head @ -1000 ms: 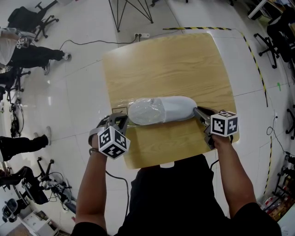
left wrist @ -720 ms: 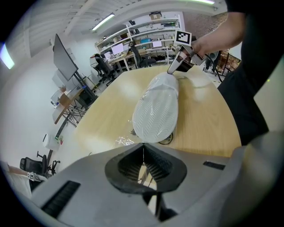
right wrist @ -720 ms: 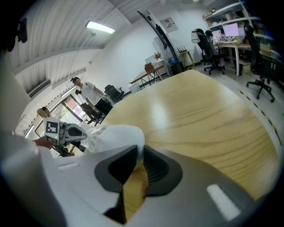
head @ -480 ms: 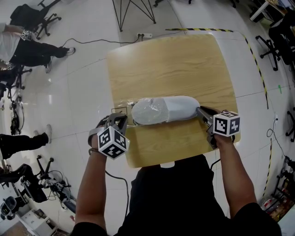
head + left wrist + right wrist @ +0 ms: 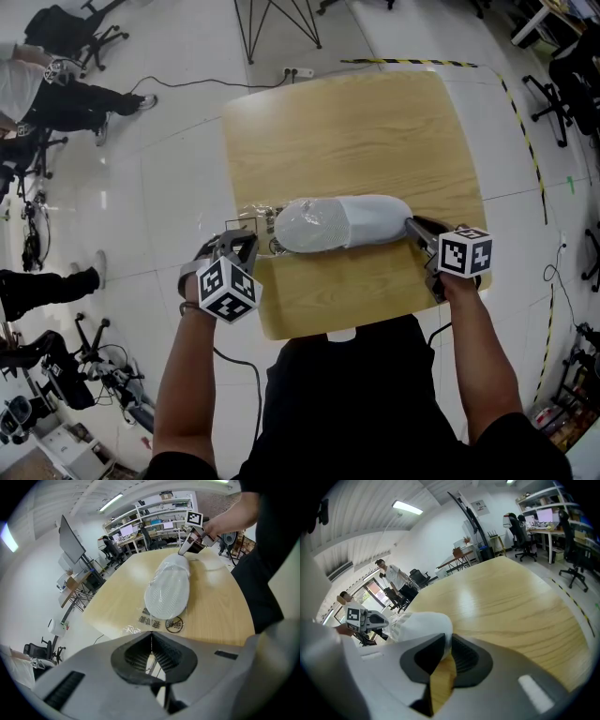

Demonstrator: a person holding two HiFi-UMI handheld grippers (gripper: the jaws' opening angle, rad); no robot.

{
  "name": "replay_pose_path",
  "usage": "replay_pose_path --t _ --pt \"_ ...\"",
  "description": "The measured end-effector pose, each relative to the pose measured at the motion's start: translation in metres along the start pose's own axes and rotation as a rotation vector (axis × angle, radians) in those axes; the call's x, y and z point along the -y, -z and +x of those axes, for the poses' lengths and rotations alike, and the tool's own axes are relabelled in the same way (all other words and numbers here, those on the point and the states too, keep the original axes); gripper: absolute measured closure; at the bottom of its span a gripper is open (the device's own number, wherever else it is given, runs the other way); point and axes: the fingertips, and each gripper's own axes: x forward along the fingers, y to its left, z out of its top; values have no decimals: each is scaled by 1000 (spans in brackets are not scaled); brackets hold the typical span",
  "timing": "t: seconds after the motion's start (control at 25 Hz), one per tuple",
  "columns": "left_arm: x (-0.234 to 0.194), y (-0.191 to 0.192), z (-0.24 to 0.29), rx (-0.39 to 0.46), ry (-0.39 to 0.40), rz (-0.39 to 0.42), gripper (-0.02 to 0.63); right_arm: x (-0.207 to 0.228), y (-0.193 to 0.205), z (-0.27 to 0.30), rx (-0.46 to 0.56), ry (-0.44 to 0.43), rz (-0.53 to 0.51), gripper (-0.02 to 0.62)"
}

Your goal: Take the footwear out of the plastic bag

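Head view: at the left edge of the bench (image 5: pixel 356 131) the left claw (image 5: pixel 246 240) is seen closed, and the left gripper view shows its pads pressed together at the printed end of the clear bag (image 5: pixel 258 220), with the film apparently pinched between them. This hold is judged to serve as an anchor, so that the bag is kept back while its contents are drawn away.

In the middle, the white shoe (image 5: pixel 347 223) is laid lengthwise across the bench, on its near half. Its left part is found inside the bag, where the plastic is seen wrinkled and glossy over a ribbed surface. Its right part looks bare and matte, and is judged to be already outside the bag's mouth. Nothing else is seen in the bag.

At the right, the right claw (image 5: pixel 414 228) is clamped on the shoe's end. In the right gripper view the white wall of the shoe is seen between the pads, which are kept partly apart by it. The two claws are set at opposite ends, in line with the shoe, which suits a straight pull to the right. The extraction is assessed as roughly half done.
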Motion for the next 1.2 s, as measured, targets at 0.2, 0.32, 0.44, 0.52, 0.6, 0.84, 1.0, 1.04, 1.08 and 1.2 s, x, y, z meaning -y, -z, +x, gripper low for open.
replay_pose_path --t 0.2,0.32,0.44,0.52,0.6,0.84,1.0,1.04,1.08,1.2 --pt "-2 5 -3 -7 -7 -4 597 1 0 0 2 7 -3 546" --pt "-5 8 -5 -11 -16 -7 597 1 0 -1 1 9 -5 546" --pt "-9 13 -8 -16 -29 -10 597 0 -2 -2 2 11 -4 546" --pt "-11 16 -9 -21 -37 -13 597 0 -1 -2 3 12 -4 546" --pt "-13 18 -10 -25 -44 -15 597 2 -2 -3 4 15 -5 546" --pt "-15 24 -14 -34 -50 -13 597 3 -1 -6 0 22 -7 546" --pt "-15 28 -15 -39 -53 -17 597 4 0 -7 -3 27 -7 546" --pt "-15 30 -16 -42 -55 -16 597 4 0 -8 -3 28 -9 546" --pt "-15 31 -18 -45 -57 -15 597 4 0 -8 -4 29 -11 546" --pt "-18 36 -21 -49 -67 -18 597 4 -1 -8 -8 32 -19 546"
